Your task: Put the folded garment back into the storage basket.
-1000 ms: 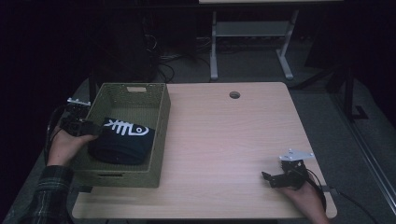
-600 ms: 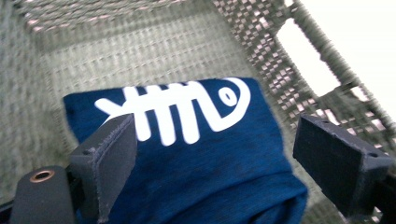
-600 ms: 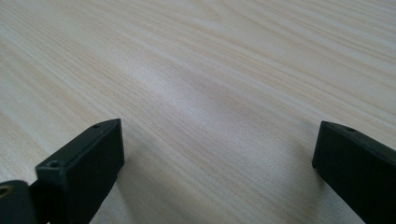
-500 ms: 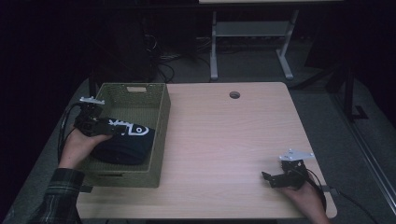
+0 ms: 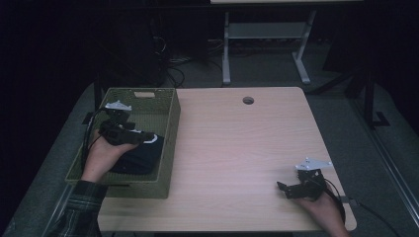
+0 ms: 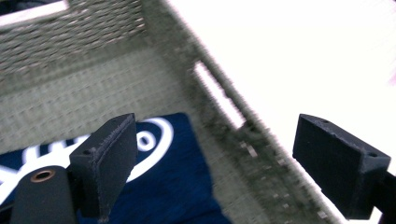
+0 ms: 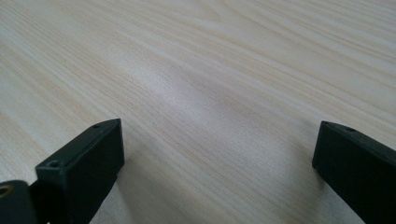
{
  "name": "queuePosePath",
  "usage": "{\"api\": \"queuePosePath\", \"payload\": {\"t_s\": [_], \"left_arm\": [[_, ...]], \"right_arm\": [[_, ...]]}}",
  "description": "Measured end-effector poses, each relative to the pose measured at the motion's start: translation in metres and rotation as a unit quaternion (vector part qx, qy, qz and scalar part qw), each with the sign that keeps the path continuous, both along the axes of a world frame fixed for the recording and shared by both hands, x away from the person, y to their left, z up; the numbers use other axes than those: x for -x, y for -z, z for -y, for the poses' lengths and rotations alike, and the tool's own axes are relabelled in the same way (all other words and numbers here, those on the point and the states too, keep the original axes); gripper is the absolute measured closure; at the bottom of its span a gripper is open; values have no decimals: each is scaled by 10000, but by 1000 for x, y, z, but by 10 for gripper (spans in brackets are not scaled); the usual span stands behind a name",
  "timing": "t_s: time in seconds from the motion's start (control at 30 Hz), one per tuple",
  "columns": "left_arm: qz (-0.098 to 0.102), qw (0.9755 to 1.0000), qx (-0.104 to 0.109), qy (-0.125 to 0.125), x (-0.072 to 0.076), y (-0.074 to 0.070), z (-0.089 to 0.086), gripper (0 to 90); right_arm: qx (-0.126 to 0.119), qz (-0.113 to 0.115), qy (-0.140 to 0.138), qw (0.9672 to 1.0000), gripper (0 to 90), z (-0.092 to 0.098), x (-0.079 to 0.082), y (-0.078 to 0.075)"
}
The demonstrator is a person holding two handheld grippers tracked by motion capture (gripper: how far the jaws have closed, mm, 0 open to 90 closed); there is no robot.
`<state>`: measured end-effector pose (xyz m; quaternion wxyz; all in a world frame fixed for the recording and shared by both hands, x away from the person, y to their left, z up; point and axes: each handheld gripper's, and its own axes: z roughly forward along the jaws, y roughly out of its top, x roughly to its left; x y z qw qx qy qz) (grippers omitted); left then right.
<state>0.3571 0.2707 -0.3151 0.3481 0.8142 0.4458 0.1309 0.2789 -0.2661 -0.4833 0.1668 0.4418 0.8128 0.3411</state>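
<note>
A folded navy cloth (image 5: 141, 157) with a white print lies in the near part of the green woven basket (image 5: 168, 148) at the table's (image 5: 247, 148) left edge. The left gripper (image 5: 143, 137) hangs over it, jaws wide apart and empty, the basket's right wall just beside. The right gripper (image 5: 282, 187) rests near the table's near right corner, jaws wide apart, holding nothing.

Left hand-held gripper (image 5: 143, 138): held up at near left, jaws wide apart, nothing between them. Right hand-held gripper (image 5: 282, 188): low at near right, jaws wide apart, pointing left.
</note>
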Motion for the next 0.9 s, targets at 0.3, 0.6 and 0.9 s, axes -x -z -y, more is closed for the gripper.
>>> {"api": "queuePosePath", "payload": {"t_s": [0.3,0.6,0.9], "left_arm": [[50,9992,59,390,5,2,38,138],[32,9968,88,799,11,13,81,139],[152,9949,146,989,18,27,117,139]], "right_arm": [[1,-4,1,10000,18,0,0,0],[-1,-1,1,10000,18,0,0,0],[1,0,2,10000,18,0,0,0]]}}
